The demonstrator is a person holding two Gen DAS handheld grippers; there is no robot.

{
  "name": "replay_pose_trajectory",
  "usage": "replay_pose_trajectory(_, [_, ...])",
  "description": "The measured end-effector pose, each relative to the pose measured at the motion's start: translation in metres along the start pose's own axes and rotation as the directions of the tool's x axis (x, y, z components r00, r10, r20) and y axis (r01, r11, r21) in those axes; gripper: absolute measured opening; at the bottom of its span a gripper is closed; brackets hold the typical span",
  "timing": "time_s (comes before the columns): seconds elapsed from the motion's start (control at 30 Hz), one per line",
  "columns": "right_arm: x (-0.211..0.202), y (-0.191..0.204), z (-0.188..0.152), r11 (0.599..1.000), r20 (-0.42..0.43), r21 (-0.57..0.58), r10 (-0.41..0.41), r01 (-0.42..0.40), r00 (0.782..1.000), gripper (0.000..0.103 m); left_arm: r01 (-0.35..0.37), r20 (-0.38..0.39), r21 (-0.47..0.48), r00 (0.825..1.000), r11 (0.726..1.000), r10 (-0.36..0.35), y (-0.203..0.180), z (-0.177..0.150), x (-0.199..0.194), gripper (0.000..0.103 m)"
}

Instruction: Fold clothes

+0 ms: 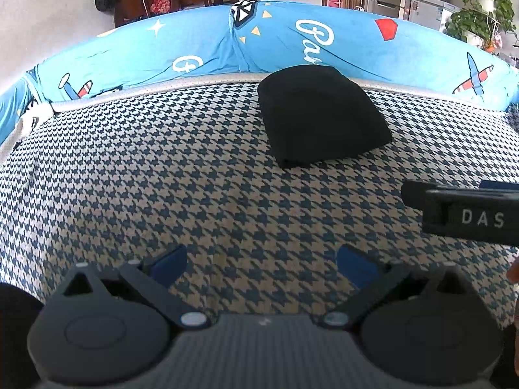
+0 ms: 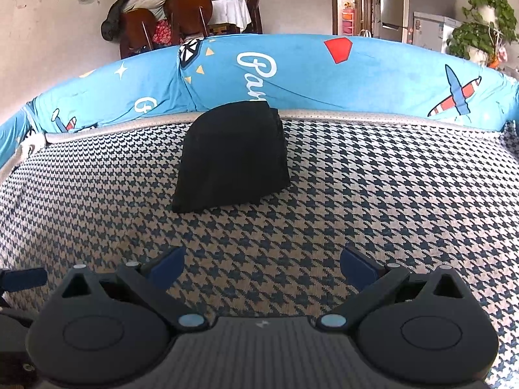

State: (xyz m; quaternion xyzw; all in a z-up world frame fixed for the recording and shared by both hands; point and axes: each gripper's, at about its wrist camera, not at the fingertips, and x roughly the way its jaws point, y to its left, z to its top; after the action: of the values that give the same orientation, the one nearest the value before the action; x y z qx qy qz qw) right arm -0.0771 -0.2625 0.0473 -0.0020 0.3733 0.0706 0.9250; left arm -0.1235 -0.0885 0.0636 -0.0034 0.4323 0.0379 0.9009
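Black folded cloth bundle (image 1: 319,115) seen at 12 o'clock, apparently finished. Left claw (image 1: 261,267) and right claw (image 2: 262,267) held wide, empty. Next garment judged needed.

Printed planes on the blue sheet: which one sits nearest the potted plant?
The plane at the sheet's right end, with the red-and-white striped wing. It lies just below the potted plant; the other plane is at the far left end.

You are working in a lived-in home. In front of you a houndstooth-patterned woven cover (image 2: 324,194) is edged by a bright blue cartoon-print cushion (image 2: 308,74). Behind it stand brown wooden chairs (image 2: 191,16) piled with clothes, a white-clothed dining table (image 2: 232,9), a steel refrigerator (image 2: 394,3) and a leafy green potted plant (image 2: 483,29).
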Motion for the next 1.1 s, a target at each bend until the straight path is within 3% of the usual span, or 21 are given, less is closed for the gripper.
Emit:
replay_pose_trajectory(0.57, [0.012,0.008,-0.001,0.993,-0.027,0.048,-0.104,0.105,0.994,0.103,-0.031,-0.025,-0.045,0.999,0.999,0.030,0.018,-0.003,0.010,0.103])
replay_pose_trajectory(1.1, [0.003,-0.001,0.003,0.995,0.029,0.053,-0.085,0.084,0.996,0.103,-0.020,0.011,-0.013,1.000,1.000,0.020,0.011,0.009,0.008,0.103])
